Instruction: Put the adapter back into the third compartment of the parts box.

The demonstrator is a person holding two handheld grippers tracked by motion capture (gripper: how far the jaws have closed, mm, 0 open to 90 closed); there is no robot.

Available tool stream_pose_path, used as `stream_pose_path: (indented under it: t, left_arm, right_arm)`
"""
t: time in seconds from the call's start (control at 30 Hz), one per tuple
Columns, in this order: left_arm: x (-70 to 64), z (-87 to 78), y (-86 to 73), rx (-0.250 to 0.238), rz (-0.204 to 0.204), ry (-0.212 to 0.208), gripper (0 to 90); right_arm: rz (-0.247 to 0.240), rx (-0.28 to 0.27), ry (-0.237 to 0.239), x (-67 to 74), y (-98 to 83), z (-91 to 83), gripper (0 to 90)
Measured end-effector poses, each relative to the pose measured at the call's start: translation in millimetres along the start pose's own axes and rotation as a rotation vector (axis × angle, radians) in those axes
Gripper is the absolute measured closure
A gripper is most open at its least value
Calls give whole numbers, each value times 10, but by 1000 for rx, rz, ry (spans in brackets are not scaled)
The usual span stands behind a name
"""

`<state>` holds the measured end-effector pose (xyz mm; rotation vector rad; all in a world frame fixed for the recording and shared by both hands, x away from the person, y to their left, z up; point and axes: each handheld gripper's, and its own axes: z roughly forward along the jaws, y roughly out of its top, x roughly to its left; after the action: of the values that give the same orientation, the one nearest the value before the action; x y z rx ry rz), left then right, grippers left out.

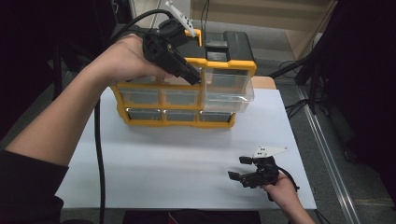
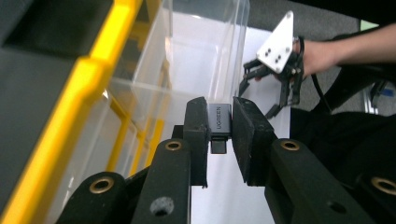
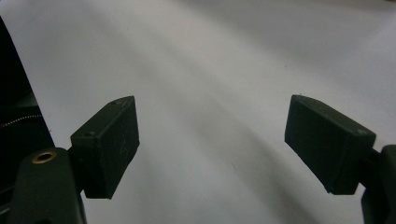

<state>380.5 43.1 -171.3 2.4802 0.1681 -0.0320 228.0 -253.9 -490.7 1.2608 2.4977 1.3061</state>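
Note:
My left gripper (image 2: 219, 123) is shut on a small dark grey adapter (image 2: 218, 122) with white lettering, pinched between both pads. In the high view that gripper (image 1: 195, 77) hangs over the yellow organiser (image 1: 154, 122), right beside its pulled-out clear drawer (image 1: 229, 88) at the top right. The clear drawer (image 2: 196, 51) lies just beyond the held adapter and looks bare inside. Near the table's front right corner my right gripper (image 1: 240, 169) rests low with its jaws wide apart, and nothing lies between them (image 3: 210, 140).
The organiser has a black lid (image 1: 229, 44) and several shut clear drawers in rows. A white sheet (image 1: 177, 158) covers the table, bare between the organiser and my right gripper. A black cable (image 1: 99, 154) trails down from my left hand. Dark stands flank both sides.

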Motion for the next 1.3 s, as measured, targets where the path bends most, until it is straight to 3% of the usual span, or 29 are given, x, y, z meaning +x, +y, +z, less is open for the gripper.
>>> stream_pose_path:
  t: [0.27,0.57,0.77,1.03,1.3]
  left_arm:
    - [17,71,225,7,23,-7,775]
    - [-23,307,435,2,61,-11,774]
    - [-32,431,500,8,69,-35,774]
    - [-34,677,586,38,64,-26,774]
    - [-7,813,585,39,49,-21,774]
  right_arm:
    - [2,-2,3,5,3,-4,161]
    - [0,-4,4,1,3,-10,161]
    - [-2,-4,8,5,8,-3,161]
    - [0,-4,5,1,6,-7,161]
    - [-2,-5,8,9,4,-8,160]
